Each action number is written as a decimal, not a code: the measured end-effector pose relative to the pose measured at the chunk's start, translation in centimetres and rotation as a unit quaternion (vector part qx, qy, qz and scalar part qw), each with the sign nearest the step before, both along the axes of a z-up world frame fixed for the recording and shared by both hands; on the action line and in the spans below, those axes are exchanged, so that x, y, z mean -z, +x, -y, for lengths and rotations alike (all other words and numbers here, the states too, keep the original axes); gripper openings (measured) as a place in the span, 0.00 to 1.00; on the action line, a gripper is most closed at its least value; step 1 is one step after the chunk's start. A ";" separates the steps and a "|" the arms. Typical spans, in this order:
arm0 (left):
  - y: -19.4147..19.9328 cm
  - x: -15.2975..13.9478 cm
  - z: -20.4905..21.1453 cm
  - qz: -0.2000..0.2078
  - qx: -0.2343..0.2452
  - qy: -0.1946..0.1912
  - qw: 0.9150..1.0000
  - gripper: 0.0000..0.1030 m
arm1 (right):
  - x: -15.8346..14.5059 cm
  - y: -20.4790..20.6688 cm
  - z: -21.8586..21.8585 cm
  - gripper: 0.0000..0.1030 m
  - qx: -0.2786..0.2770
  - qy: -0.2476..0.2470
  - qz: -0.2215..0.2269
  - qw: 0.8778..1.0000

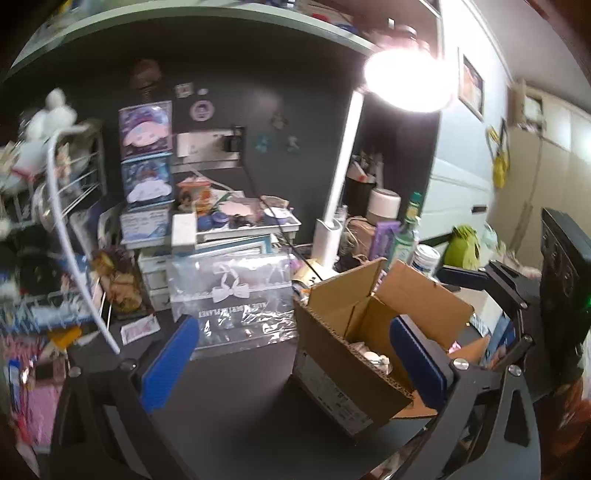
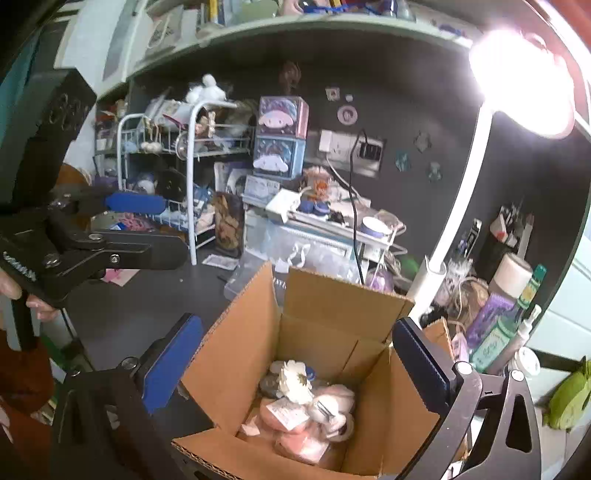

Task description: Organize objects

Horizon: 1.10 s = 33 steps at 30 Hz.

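An open cardboard box stands on the dark desk, also in the left wrist view. Inside lie pink plush items and a white flower. My right gripper is open and empty, hovering over the box opening. My left gripper is open and empty, its right finger over the box's near edge, its left finger above bare desk. The left gripper also shows in the right wrist view, at the far left. A clear plastic pouch with a white bow lies behind the box.
A white desk lamp stands right of the box. Stacked character boxes, drawer units with small items and a white wire rack crowd the back. Bottles and cups sit at right. A shelf hangs overhead.
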State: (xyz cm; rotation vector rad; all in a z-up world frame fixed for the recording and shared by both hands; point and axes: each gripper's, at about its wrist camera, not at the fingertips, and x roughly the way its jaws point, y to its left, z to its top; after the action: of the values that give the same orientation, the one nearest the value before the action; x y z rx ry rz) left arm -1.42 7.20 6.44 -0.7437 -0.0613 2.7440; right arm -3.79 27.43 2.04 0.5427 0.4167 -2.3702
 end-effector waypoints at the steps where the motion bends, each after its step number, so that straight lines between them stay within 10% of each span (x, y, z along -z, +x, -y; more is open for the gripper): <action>1: 0.0 0.2 0.2 0.002 -0.005 0.004 1.000 0.99 | 0.0 0.1 -0.1 1.00 -0.004 -0.001 -0.004 1.000; 33: -0.8 2.3 2.9 0.024 -0.045 0.006 0.999 0.99 | 0.9 -0.9 -1.0 1.00 -0.023 -0.047 0.002 0.999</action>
State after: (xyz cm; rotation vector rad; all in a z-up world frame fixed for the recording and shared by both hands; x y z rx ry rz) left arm -2.21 4.30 4.11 -0.8217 -0.1247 2.8072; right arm -4.69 28.43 1.11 0.4892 0.3111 -2.3310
